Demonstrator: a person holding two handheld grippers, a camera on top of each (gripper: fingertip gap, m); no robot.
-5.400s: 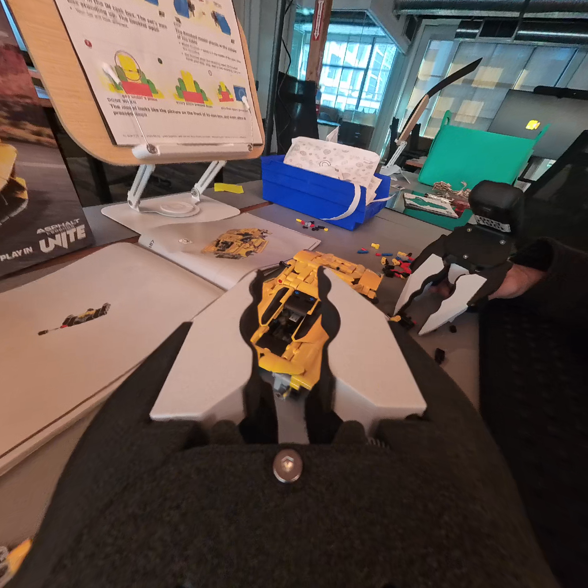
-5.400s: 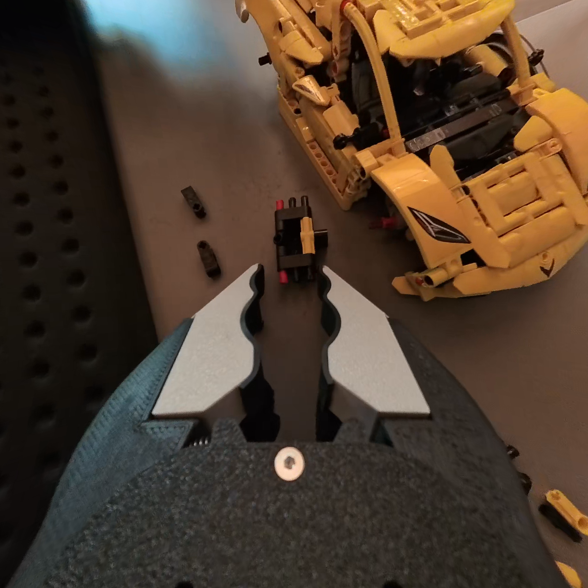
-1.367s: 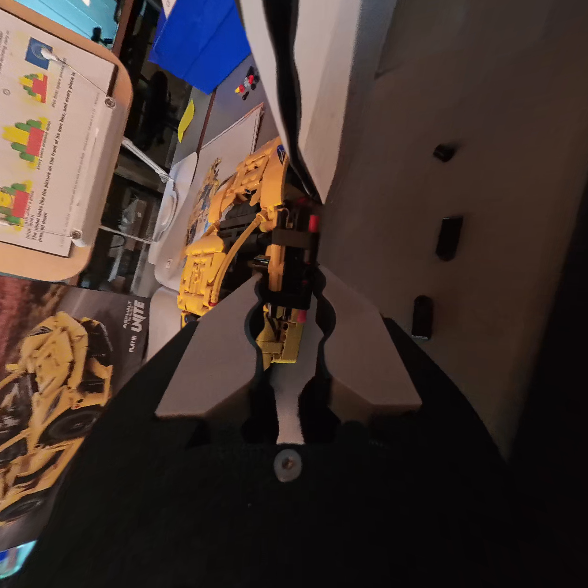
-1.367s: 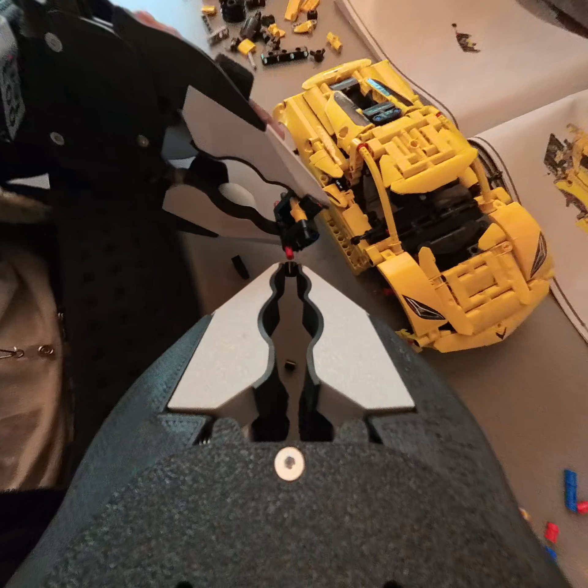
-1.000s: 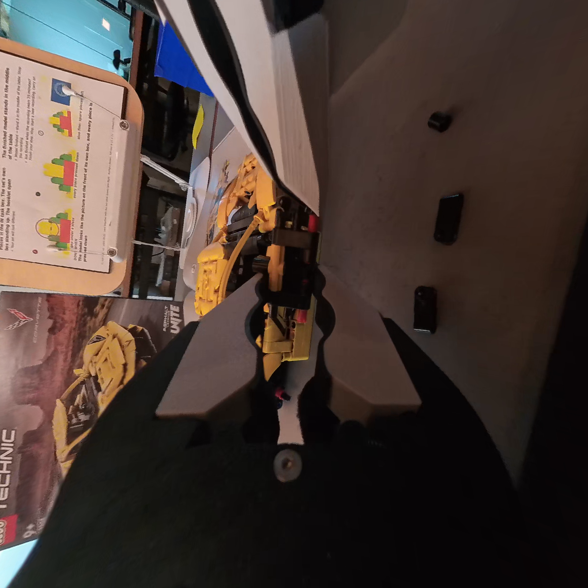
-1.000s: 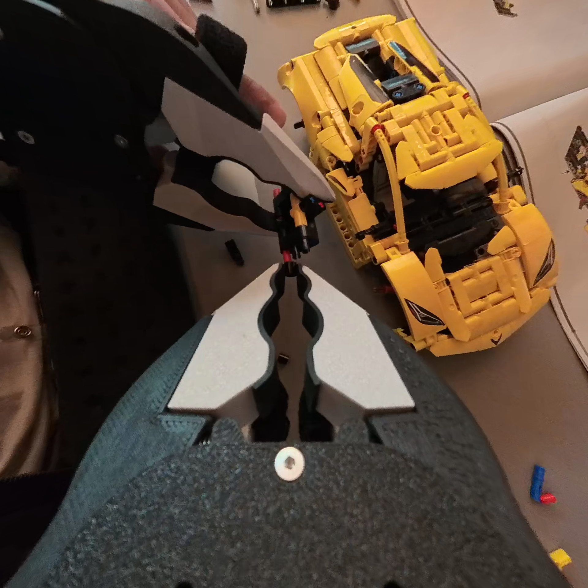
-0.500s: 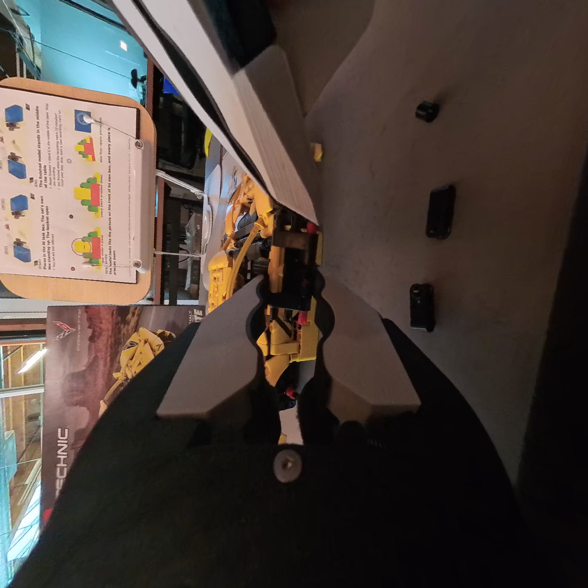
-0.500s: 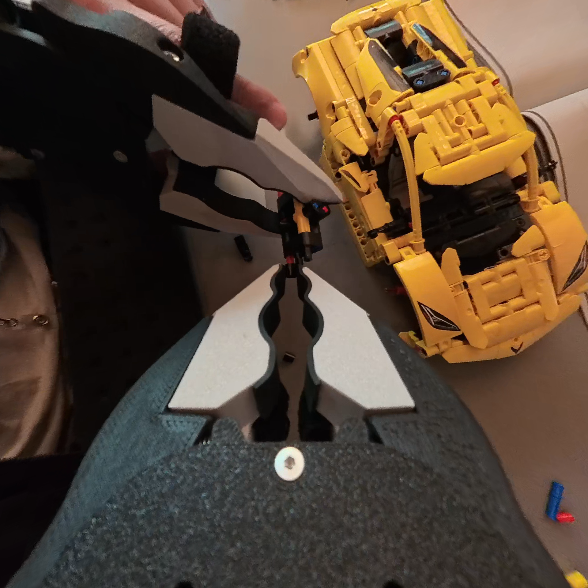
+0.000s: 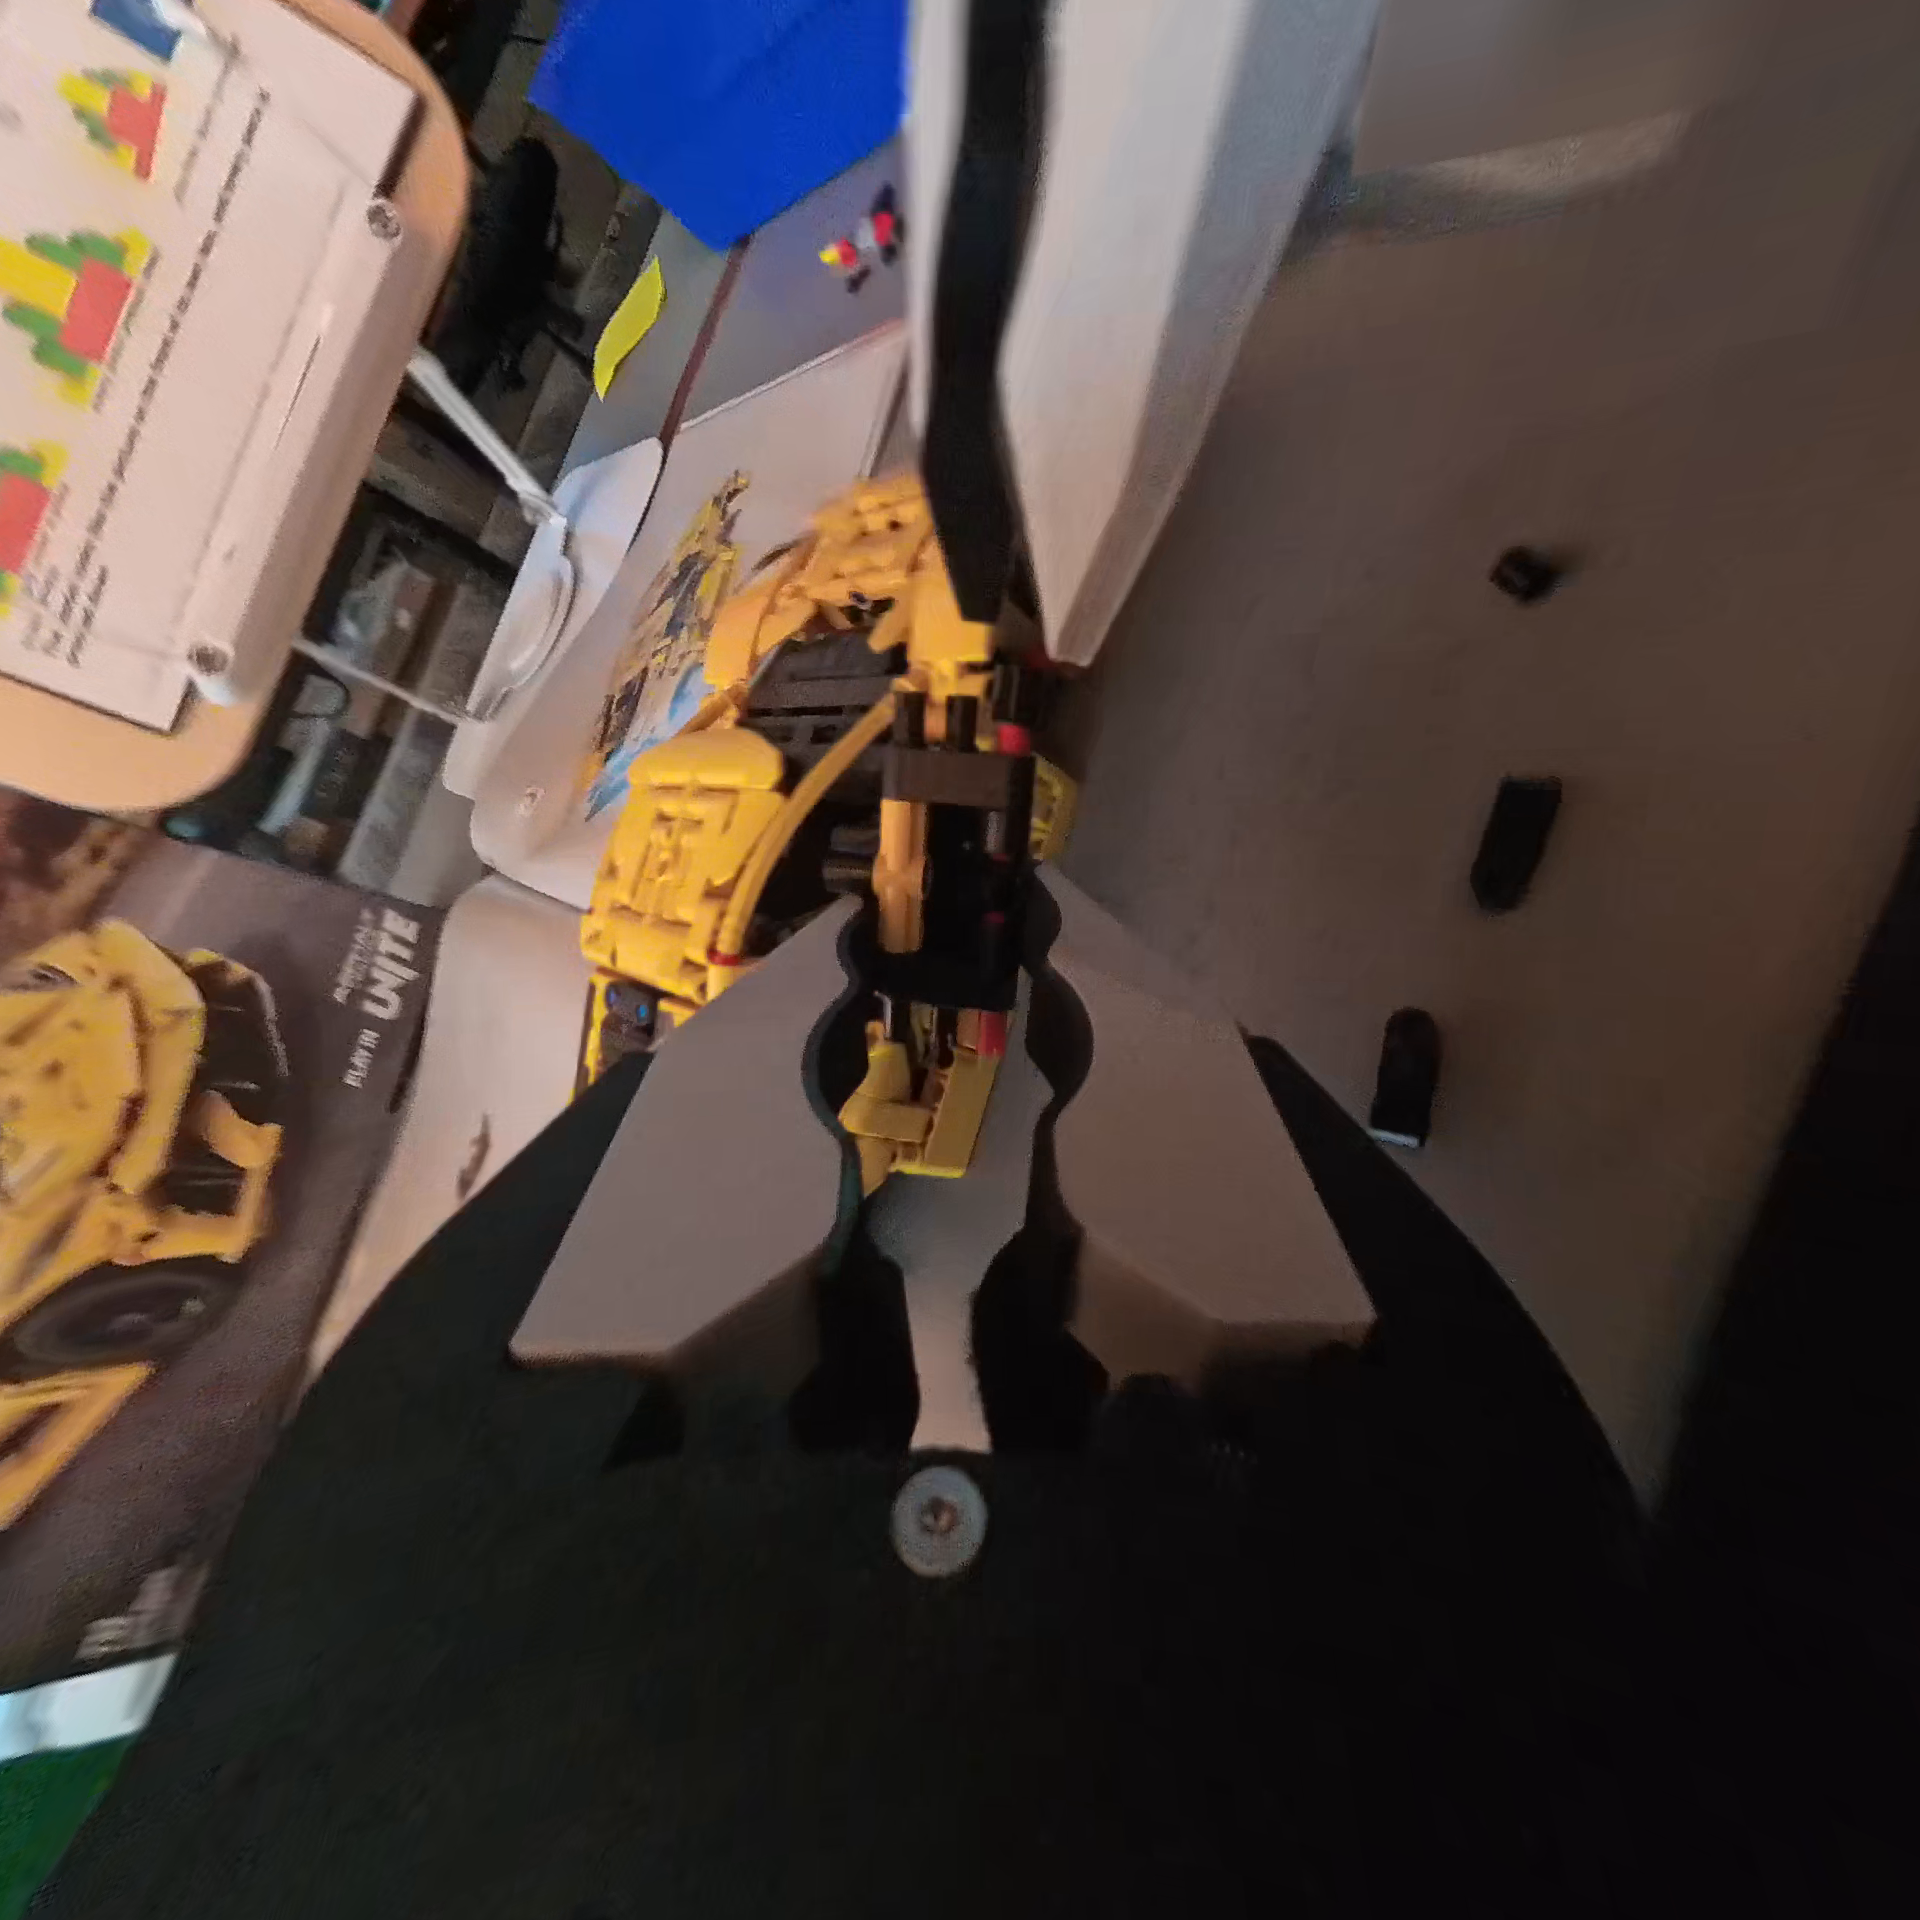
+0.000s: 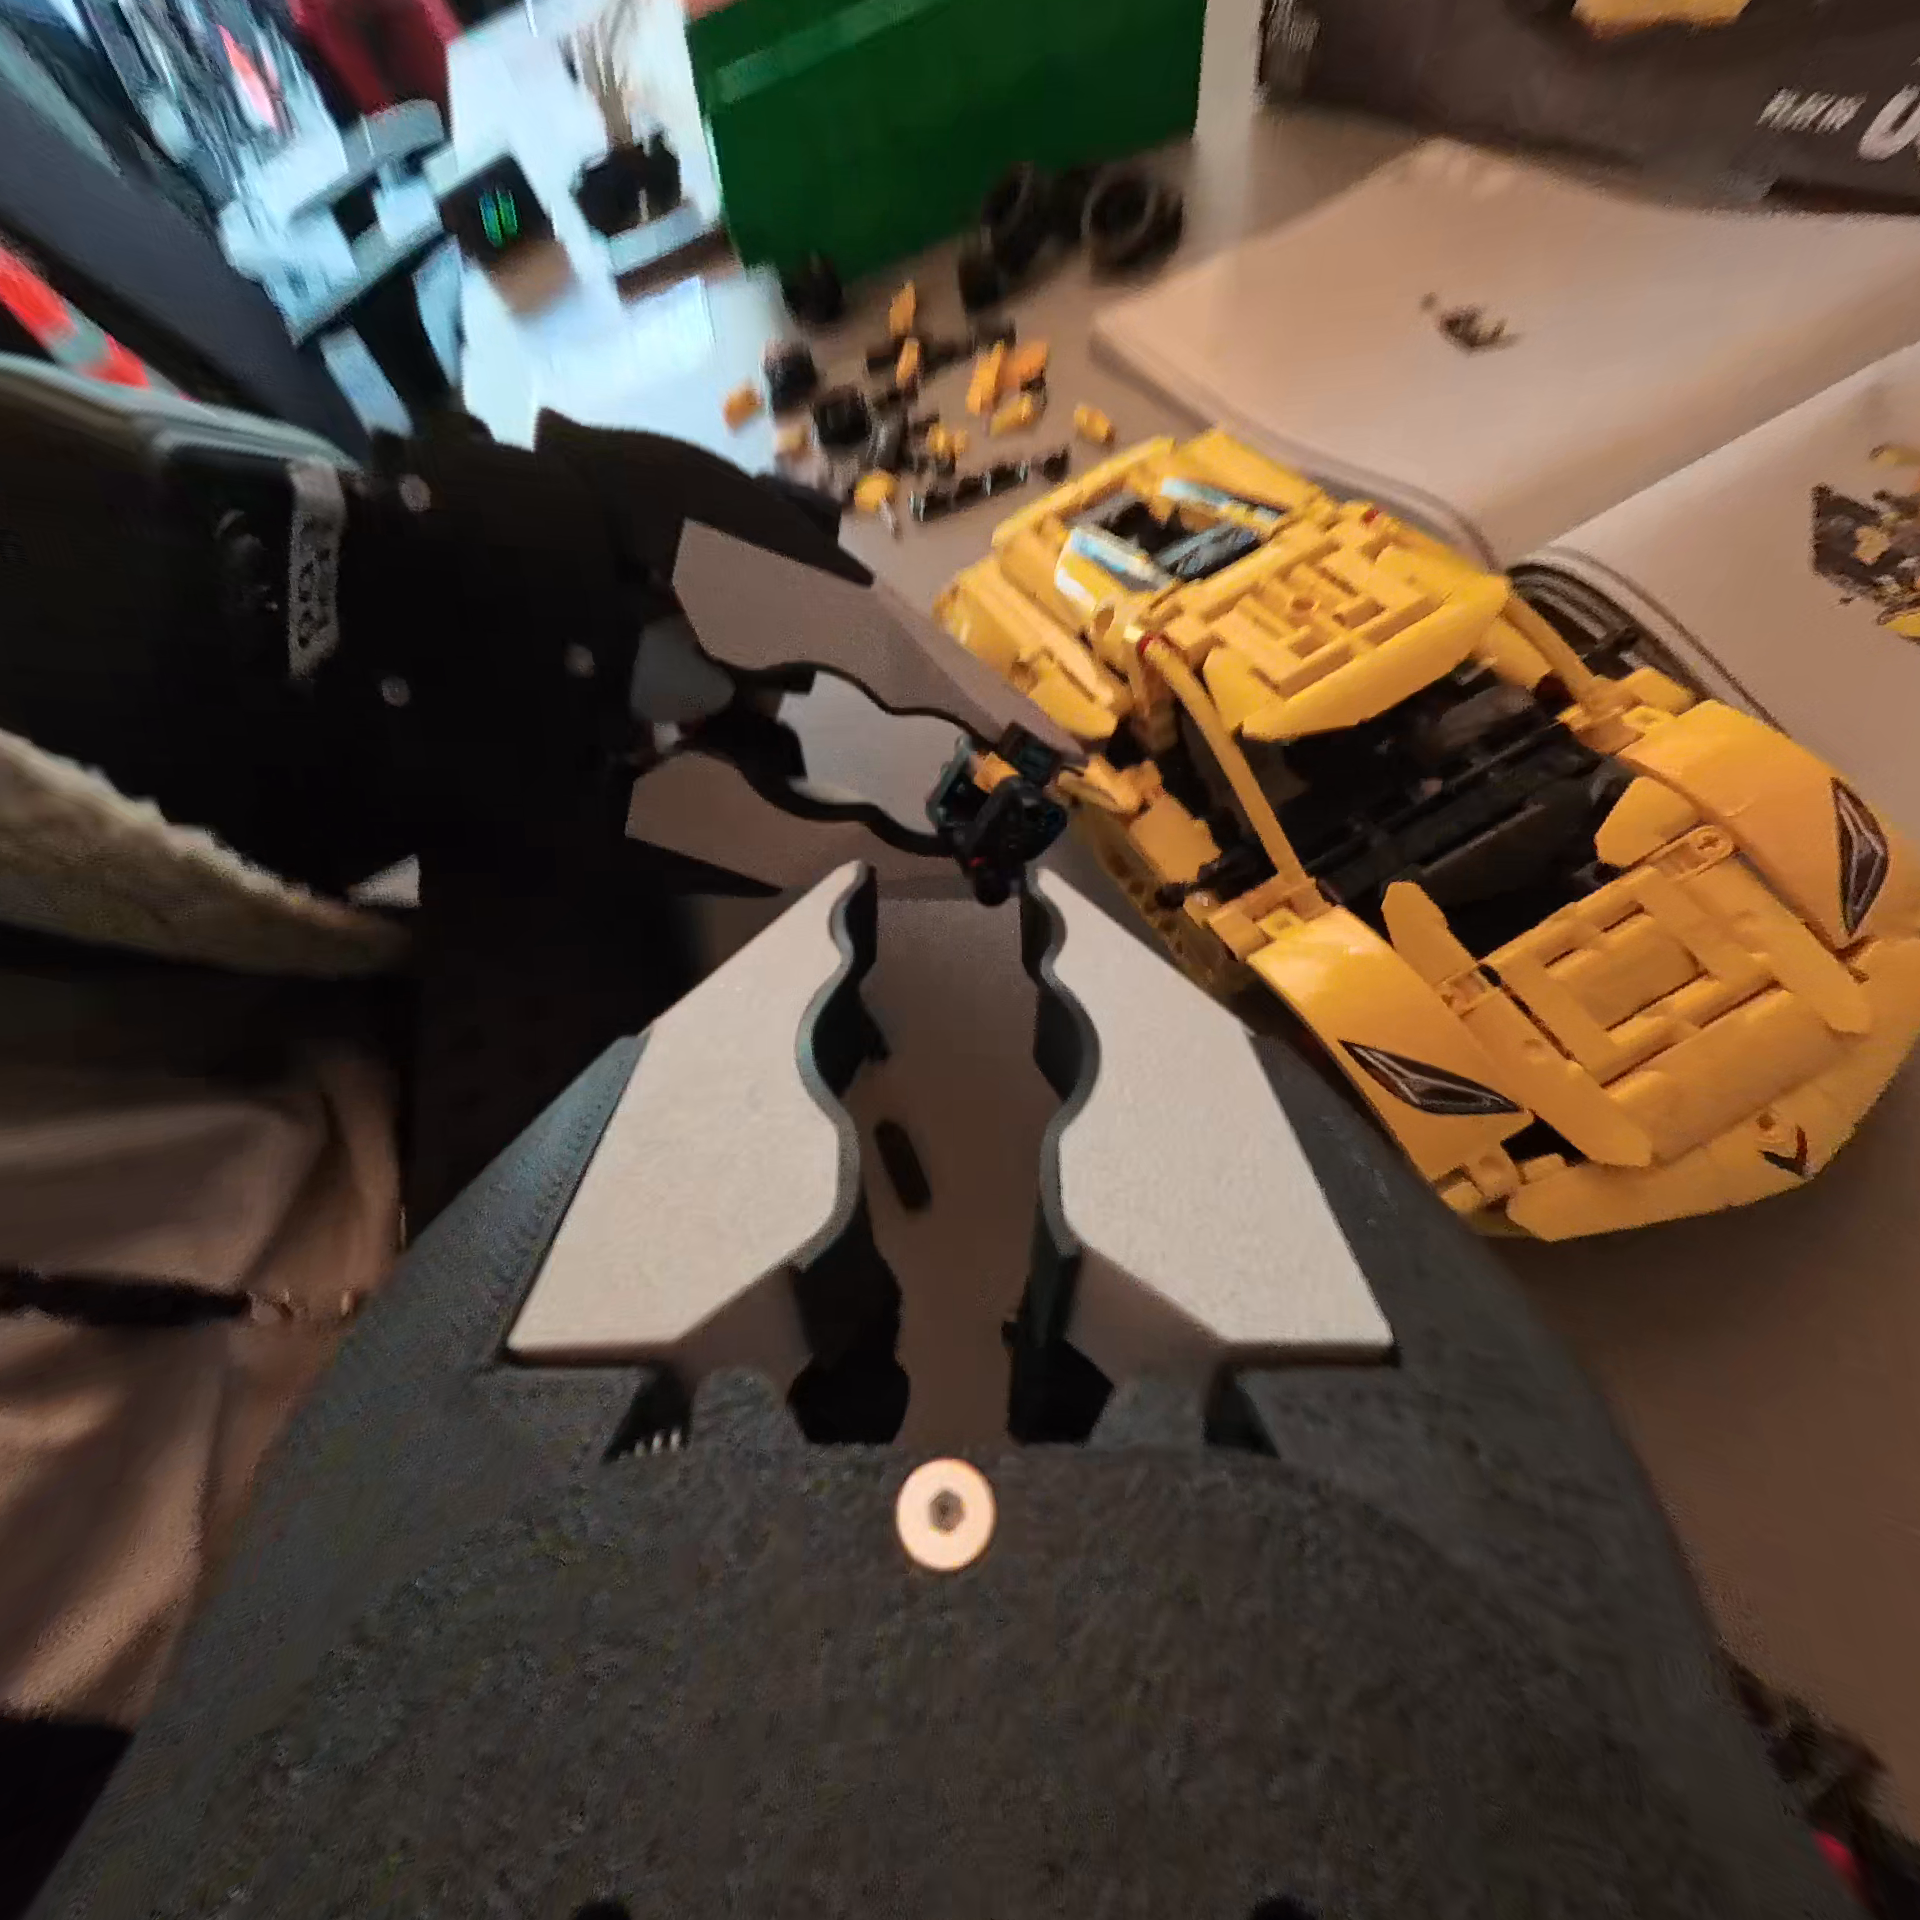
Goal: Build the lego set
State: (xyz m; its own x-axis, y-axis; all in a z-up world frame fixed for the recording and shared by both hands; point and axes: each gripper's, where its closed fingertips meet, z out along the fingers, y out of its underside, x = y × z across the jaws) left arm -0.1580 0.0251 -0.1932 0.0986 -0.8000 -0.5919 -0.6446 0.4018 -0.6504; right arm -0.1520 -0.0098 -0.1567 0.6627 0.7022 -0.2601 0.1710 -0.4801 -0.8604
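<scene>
At centre frame, the left gripper stays clamped on the black sub-assembly; the right gripper has just spread apart, empty, leaving the part ready for the yellow car.

Yellow lego car and a small black-and-yellow sub-assembly

The car sits right of centre, roof open; the sub-assembly hangs mid-frame, just left of it, above the table.

The left wrist view is rolled sideways, close to the worktop, facing the yellow Lego car. The right wrist view looks down on that car from nearby. Both share it.
</scene>
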